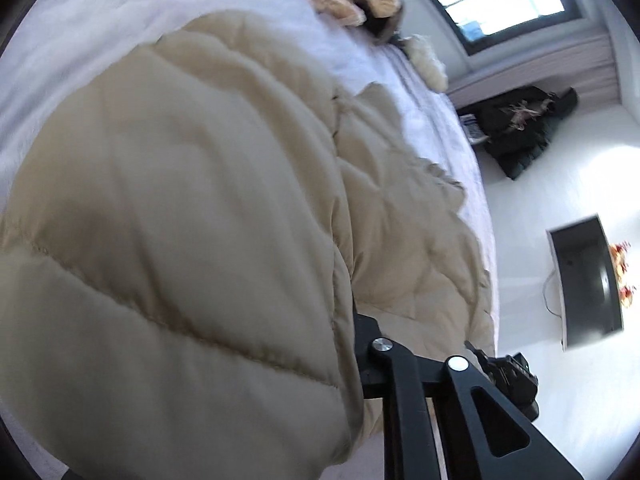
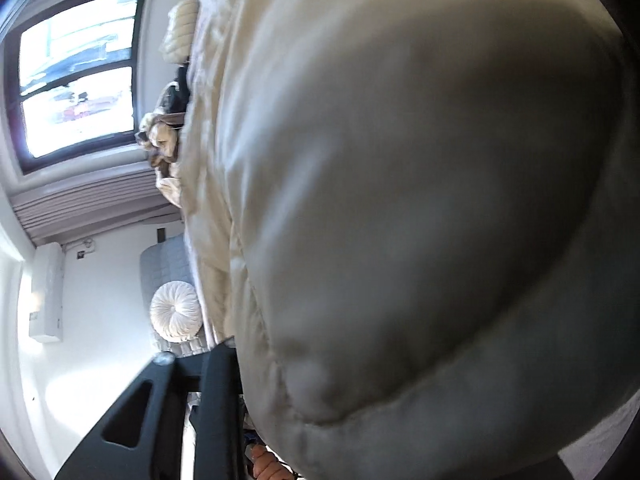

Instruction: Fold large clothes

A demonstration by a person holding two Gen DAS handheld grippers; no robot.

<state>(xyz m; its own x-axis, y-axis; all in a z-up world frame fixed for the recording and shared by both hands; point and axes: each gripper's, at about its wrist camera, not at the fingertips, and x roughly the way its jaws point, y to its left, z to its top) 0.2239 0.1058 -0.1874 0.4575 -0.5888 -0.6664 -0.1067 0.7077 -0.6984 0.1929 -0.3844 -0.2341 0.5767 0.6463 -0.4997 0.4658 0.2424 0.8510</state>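
- On the bed [image 1: 80, 40]: beige puffer coat [image 1: 180, 200], long axis 7 to 1 o'clock.
- Left gripper [image 1: 360, 360]: coat bulges at 10 o'clock, fingertips buried; grip indeterminable.
- Right gripper [image 2: 236, 364]: coat at 2 o'clock, likewise unclear.

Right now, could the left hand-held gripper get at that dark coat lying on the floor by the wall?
Probably not as things stand. The puffy beige jacket bulges over the left hand-held gripper, and the dark coat lies off the bed, across open white floor.
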